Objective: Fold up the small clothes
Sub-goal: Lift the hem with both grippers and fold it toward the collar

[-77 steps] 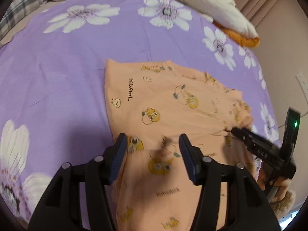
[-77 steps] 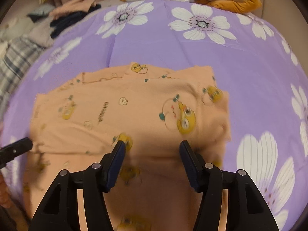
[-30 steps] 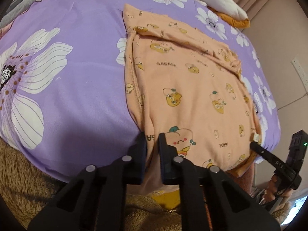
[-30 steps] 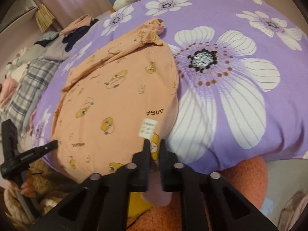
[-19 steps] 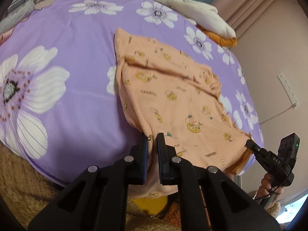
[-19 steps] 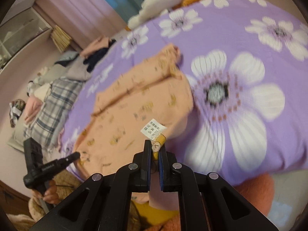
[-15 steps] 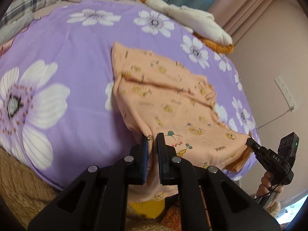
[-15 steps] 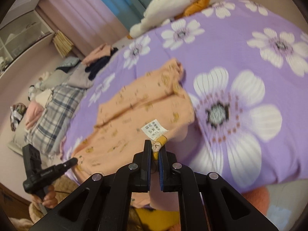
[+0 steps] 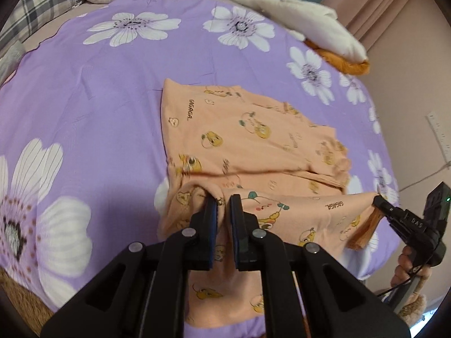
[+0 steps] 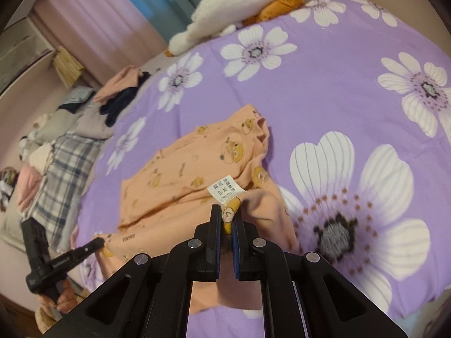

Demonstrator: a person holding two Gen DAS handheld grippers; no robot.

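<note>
A small orange garment printed with yellow cartoon animals lies on the purple flowered bedspread. My left gripper is shut on the garment's near left corner and holds it above the bed. My right gripper is shut on the near right corner, by a white care label. The near hem hangs stretched between the two grippers, over the part of the garment that lies flat. The right gripper also shows in the left wrist view, and the left gripper in the right wrist view.
A white and orange plush toy lies at the far edge of the bed. A pile of clothes and a plaid blanket sit at the bed's far left. A wall stands to the right. The bedspread's near edge hangs over a brown fleece cover.
Both grippers, shut on the near corners, have lifted the hem and carried it forward over the garment. The garment now lies shorter, with a fold line across it.
</note>
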